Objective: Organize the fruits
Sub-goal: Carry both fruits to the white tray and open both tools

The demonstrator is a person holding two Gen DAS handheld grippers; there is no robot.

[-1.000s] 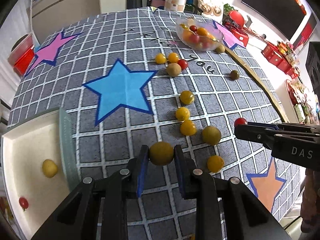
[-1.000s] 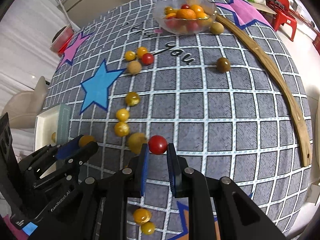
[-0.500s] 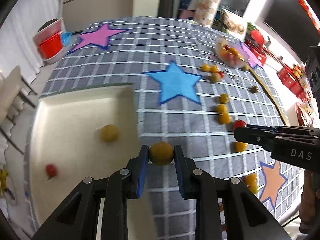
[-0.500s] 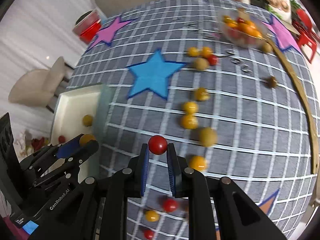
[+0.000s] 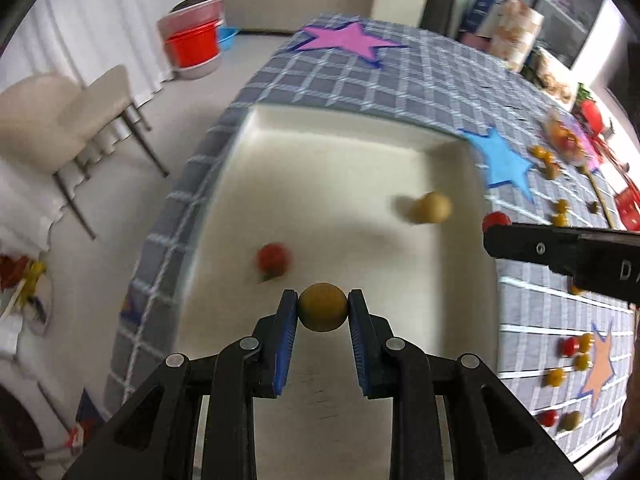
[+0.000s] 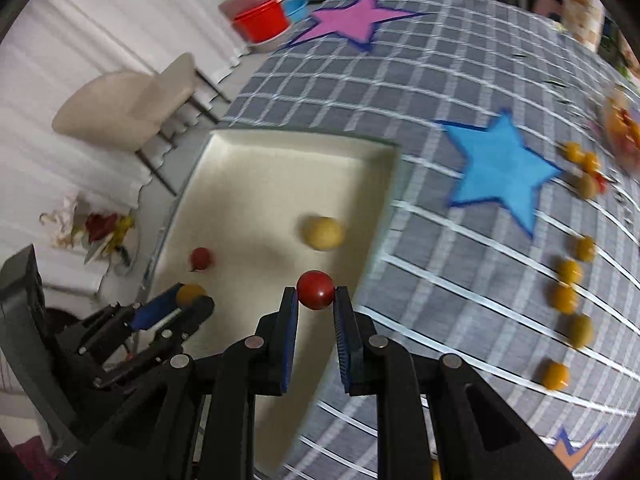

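My left gripper [image 5: 323,312] is shut on a yellow-green fruit [image 5: 323,307] and hangs over the cream tray [image 5: 340,160]. A yellow fruit [image 5: 431,208] and a red tomato [image 5: 273,258] lie in that tray. My right gripper [image 6: 316,294] is shut on a red tomato [image 6: 315,284], over the tray's [image 6: 280,184] right side. In the right wrist view the left gripper [image 6: 188,300] sits at the lower left with its fruit [image 6: 190,293]. In the left wrist view the right gripper [image 5: 496,230] reaches in from the right with its tomato [image 5: 495,219].
Several yellow and red fruits [image 6: 568,272] lie loose on the grey checked cloth [image 6: 400,80] to the right, near a blue star [image 6: 500,168]. A glass bowl of fruit [image 5: 568,142] stands far right. A beige chair [image 6: 132,108] and red buckets [image 6: 260,20] stand beyond the table's edge.
Both grippers have swept leftward from the loose fruits to over the tray, each still holding its fruit. The tray now fills the middle of both views.
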